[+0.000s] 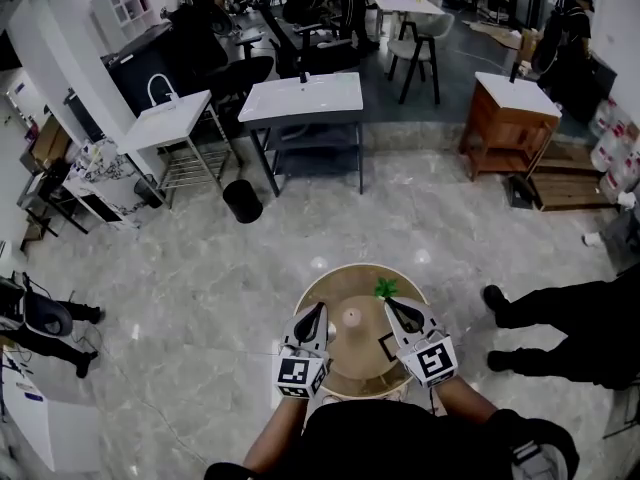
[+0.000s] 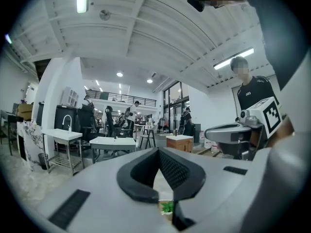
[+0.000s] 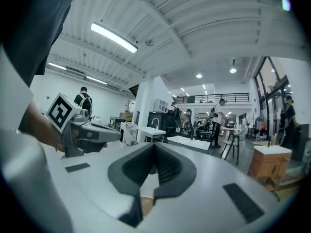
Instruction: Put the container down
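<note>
While you look down in the head view, your left gripper and right gripper hang side by side over a round wooden table, neither one touching the other. The container, small and pale, stands on the tabletop between the two grippers and free of both. A little green plant sits near it, toward the table's far edge. Beyond the table are a black bin, a white sink stand and a wooden cabinet; a person in black stands to your right.

In the left gripper view, your left gripper has its dark pads brought together at the tips, with nothing caught between them. The green plant shows low down through the gap behind the pads, and your right gripper sits off to the right.

In the right gripper view, your right gripper is likewise fully closed and holds nothing. Your left gripper is at the left, and the sink stand stands ahead.
</note>
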The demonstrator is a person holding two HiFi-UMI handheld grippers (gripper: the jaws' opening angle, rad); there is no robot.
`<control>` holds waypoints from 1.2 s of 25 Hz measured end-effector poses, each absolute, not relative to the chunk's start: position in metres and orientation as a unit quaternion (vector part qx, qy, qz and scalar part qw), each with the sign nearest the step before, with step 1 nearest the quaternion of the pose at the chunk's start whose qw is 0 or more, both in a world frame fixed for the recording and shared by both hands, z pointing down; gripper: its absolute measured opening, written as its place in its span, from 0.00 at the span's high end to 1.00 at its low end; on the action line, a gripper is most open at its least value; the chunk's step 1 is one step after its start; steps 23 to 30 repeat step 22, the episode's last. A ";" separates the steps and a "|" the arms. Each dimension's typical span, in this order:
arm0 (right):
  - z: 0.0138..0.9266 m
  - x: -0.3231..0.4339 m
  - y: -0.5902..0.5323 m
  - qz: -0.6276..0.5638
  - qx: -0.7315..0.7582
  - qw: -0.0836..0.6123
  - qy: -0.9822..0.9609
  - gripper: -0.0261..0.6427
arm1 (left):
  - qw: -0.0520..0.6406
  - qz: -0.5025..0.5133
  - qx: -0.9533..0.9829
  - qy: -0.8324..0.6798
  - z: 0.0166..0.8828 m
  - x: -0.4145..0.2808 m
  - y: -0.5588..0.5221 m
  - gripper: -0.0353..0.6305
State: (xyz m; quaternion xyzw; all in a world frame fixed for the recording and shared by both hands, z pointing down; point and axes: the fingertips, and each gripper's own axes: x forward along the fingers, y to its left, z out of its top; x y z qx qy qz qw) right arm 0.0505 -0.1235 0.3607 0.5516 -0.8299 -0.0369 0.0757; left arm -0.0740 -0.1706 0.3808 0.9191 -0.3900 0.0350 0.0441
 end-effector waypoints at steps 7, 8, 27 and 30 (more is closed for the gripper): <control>0.341 0.055 -0.127 -0.066 0.557 0.059 -0.826 0.96 | 0.023 0.030 0.917 -0.398 0.370 -0.076 -0.175 0.95; 0.339 0.055 -0.128 -0.071 0.557 0.057 -0.826 0.96 | 0.023 0.032 0.916 -0.399 0.370 -0.077 -0.176 0.95; 0.333 0.057 -0.120 -0.076 0.569 0.044 -0.817 0.96 | 0.031 0.035 0.909 -0.414 0.377 -0.087 -0.160 0.95; 0.333 0.057 -0.120 -0.076 0.569 0.044 -0.817 0.96 | 0.031 0.035 0.909 -0.414 0.377 -0.087 -0.160 0.95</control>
